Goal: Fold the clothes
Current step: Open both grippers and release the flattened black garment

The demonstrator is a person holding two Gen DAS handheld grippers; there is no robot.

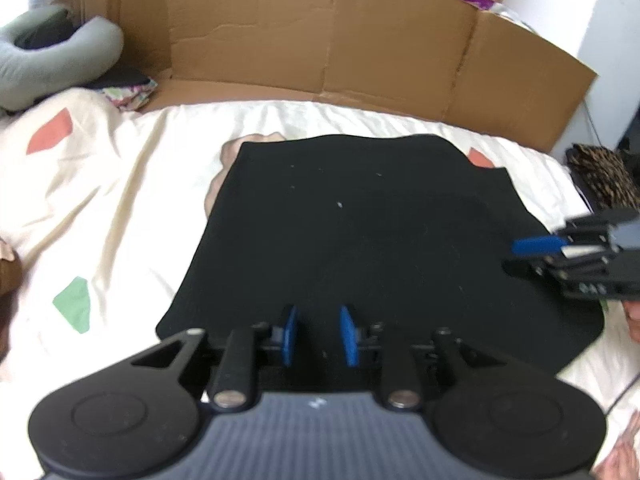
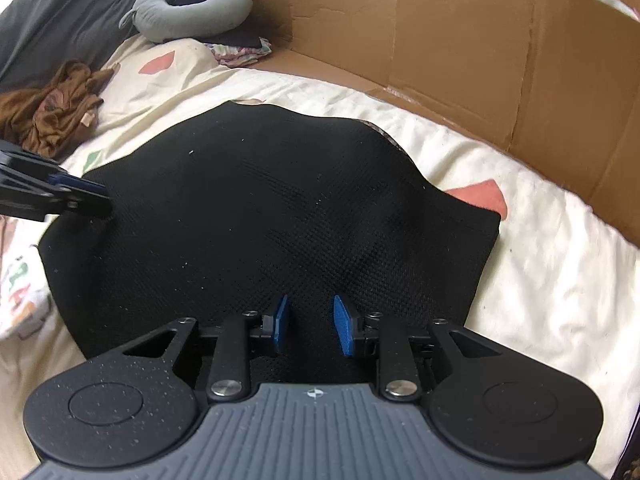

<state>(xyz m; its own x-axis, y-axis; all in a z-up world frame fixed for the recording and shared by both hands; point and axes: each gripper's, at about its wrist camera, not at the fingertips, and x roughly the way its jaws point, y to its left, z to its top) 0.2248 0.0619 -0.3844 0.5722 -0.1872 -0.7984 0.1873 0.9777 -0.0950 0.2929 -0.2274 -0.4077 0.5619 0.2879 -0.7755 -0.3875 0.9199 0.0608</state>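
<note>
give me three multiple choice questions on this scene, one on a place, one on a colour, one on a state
1. Where does the black garment lie?
A. spread on the bed sheet
B. inside the cardboard
C. on the grey pillow

2. What colour are the fingers' pads?
A. red
B. blue
C. green

3. How are the jaws of the right hand-held gripper?
A. shut on the garment
B. shut on nothing
C. open, nothing between them

Answers: 1 A, it is flat on the sheet; 2 B, the pads show blue; 3 C, a clear gap separates the fingers.
</note>
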